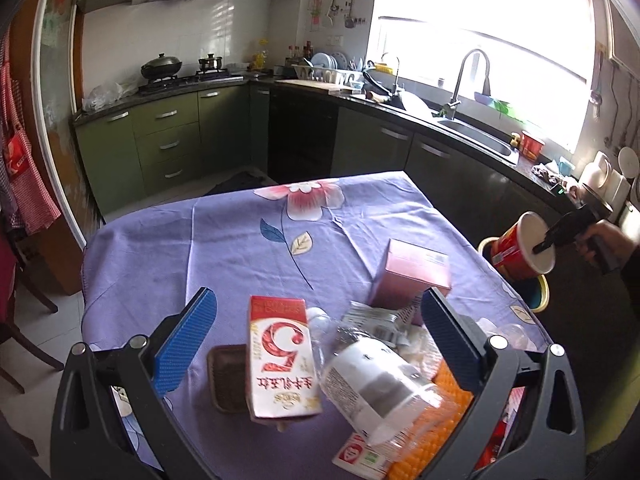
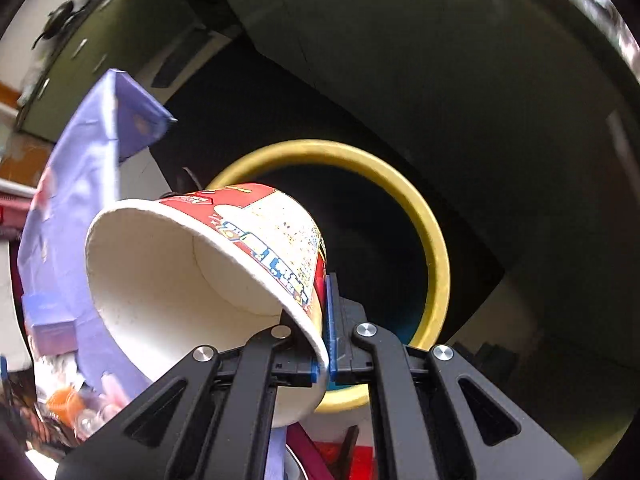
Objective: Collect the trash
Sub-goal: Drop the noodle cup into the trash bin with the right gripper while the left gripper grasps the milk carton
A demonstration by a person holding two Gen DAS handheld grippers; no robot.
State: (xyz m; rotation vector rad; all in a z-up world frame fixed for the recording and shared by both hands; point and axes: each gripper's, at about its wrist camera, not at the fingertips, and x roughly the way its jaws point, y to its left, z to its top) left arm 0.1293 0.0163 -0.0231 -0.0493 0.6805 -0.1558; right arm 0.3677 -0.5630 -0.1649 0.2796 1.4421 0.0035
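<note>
1. Right gripper point(image 2: 325, 316) clamped on the wall of a red-and-white paper noodle cup point(image 2: 224, 264), tilted sideways above a yellow-rimmed round bin point(image 2: 434, 248) beside the purple floral tablecloth point(image 1: 224, 240).
2. Left gripper point(image 1: 316, 344) spread wide, empty, above a red-and-white milk carton point(image 1: 280, 356) and clear plastic bottle point(image 1: 372, 380).

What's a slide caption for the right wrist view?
Right gripper pinches a red paper cup's wall above the yellow-rimmed bin.
</note>
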